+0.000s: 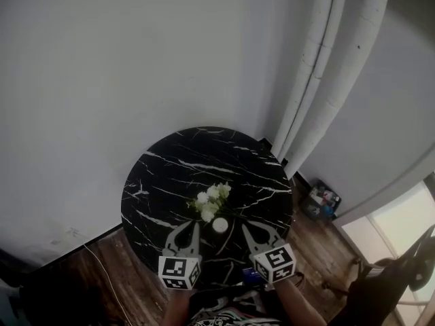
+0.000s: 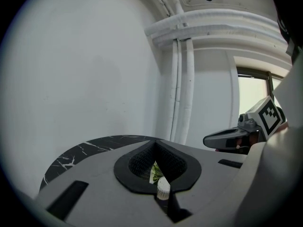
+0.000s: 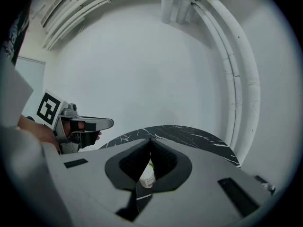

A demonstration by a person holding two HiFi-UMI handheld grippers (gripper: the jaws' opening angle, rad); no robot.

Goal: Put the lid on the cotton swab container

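1. Left gripper [image 2: 155, 144]: jaws together, nothing clamped. Right gripper [image 3: 150, 141]: the same, closed on nothing. Both sit at the bottom of the head view with their tips angled inward.
2. The cotton swab container [image 1: 219, 225] is a small white round thing on the table [image 1: 170, 175]. It is at lower centre of the head view, between my two tips and apart from both. I cannot pick out a separate lid, or tell whether the top is already capped.
3. Risk: the container looks light and narrow. A nudge from a closed jaw would likely tip it or skid it across the polished top.
4. Risk: the flowers [image 1: 211, 201] stand just behind it, toward the upper left. A reach past the container could snag them.
5. Risk: if the base is not steadied, a lid could seat crooked.
6. Materials:
   - Table: round, black and stone-like, with thin white veins and a glossy surface.
   - Container: a white cylinder whose side seems ribbed, with some print on it in the right gripper view.
   - Jaw pads: dark with a fine cross-hatch.
   - Flowers: soft white clusters with green stems.
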